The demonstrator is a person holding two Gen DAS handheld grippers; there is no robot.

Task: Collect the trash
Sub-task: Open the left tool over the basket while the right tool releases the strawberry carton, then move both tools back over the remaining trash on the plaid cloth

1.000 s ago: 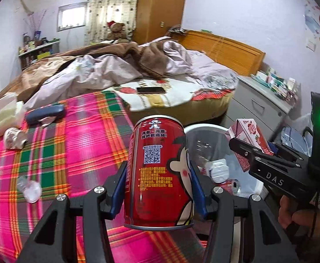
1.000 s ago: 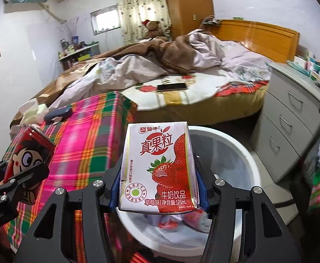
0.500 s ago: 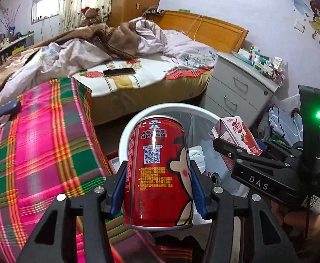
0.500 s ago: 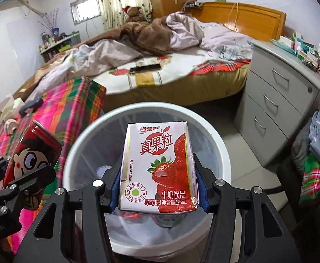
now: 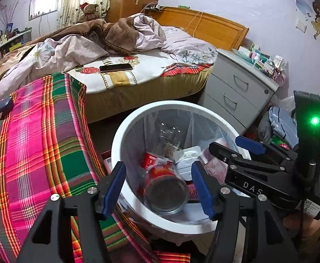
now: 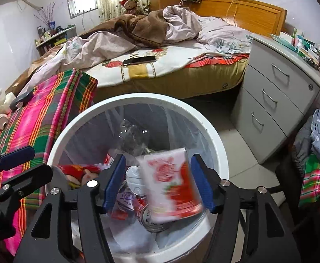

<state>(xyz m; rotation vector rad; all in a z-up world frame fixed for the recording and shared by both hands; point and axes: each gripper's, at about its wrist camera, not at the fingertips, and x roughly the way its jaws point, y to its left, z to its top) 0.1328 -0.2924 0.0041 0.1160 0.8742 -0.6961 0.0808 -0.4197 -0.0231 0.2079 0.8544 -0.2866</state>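
Over the white trash bin (image 6: 212,140), the strawberry milk carton (image 6: 171,184) was blurred, tilted and clear of both blue pads, apparently falling between the spread fingers of the right gripper (image 6: 157,182). The red drink can (image 5: 166,186) sat lower in the bin, bottom end up toward the left wrist camera, free of the left gripper (image 5: 159,186), whose jaws also stood wide apart and empty. Both grippers hung just above the bin's near rim, left one toward the plaid side, right one toward the drawers.

Inside the bin, a clear liner held a crumpled clear plastic bottle (image 6: 133,138) against the far wall, a white plastic lid (image 5: 186,164) near the middle, and red wrappers beneath.

Judgement: release step in hand; both items look to be going in, so this drop seems nearly done.

Beside the bin on its left, the plaid cloth (image 5: 39,144) carried a dark case (image 6: 20,100) and pale crumpled scraps (image 6: 1,120) at its far end, well apart from the bin; these seem the likely remaining trash. Beyond the bin lay the bed, with a phone (image 5: 116,67) on it; the grey drawer unit (image 6: 274,100) stood to the bin's right.

Next move, as I judge it: lift both grippers clear of the rim with jaws apart, swing toward the far end of the cloth, and pick scraps only, avoiding the case.
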